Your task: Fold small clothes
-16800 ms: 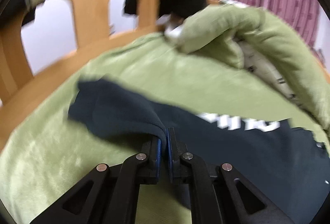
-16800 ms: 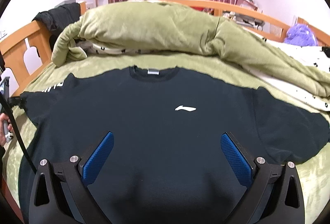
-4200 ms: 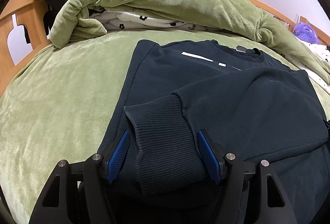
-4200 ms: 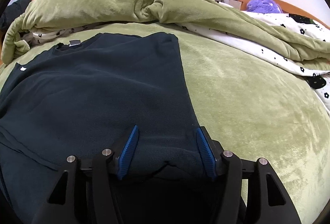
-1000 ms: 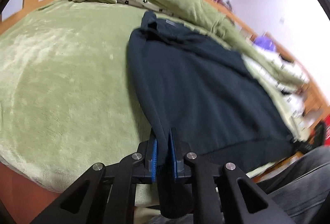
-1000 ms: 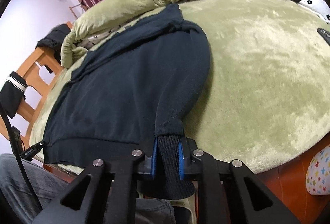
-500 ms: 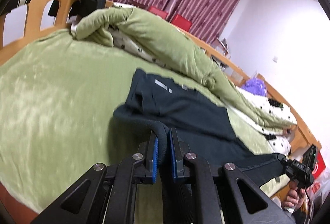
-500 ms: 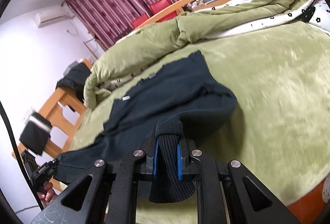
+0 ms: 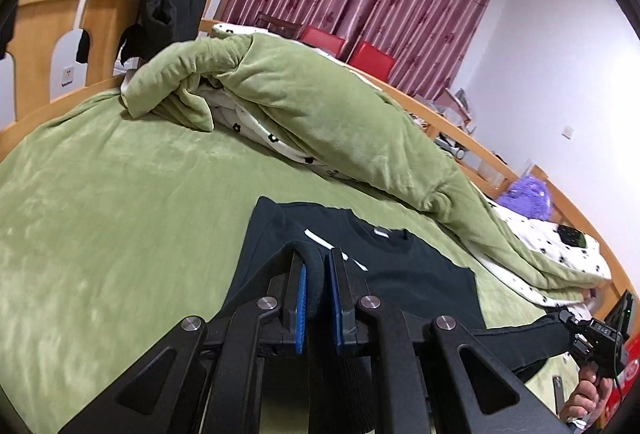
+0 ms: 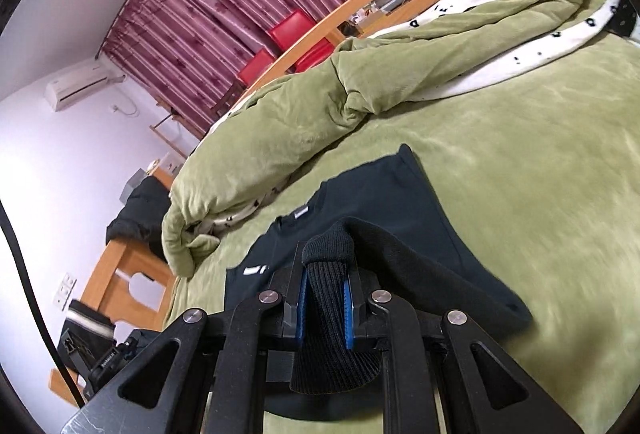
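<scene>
A black sweatshirt (image 9: 404, 274) lies on the green bed cover (image 9: 112, 218), its collar end flat and its sleeves folded in. My left gripper (image 9: 316, 290) is shut on the ribbed hem at the left corner and holds it raised over the upper part of the garment. My right gripper (image 10: 325, 274) is shut on the ribbed hem at the other corner; the sweatshirt (image 10: 384, 194) shows its collar tag beyond it. The right gripper also shows at the far right of the left wrist view (image 9: 568, 326), with the hem stretched between the two.
A rolled green quilt (image 9: 304, 106) with a white flowered lining lies along the far side of the bed. A wooden headboard (image 9: 60, 14) with a black garment (image 9: 164, 6) on it stands at the left. A purple plush toy (image 9: 524, 194) is at the right.
Both grippers have carried the hem up and forward toward the collar, so the lower half of the sweatshirt now hangs over the upper half.
</scene>
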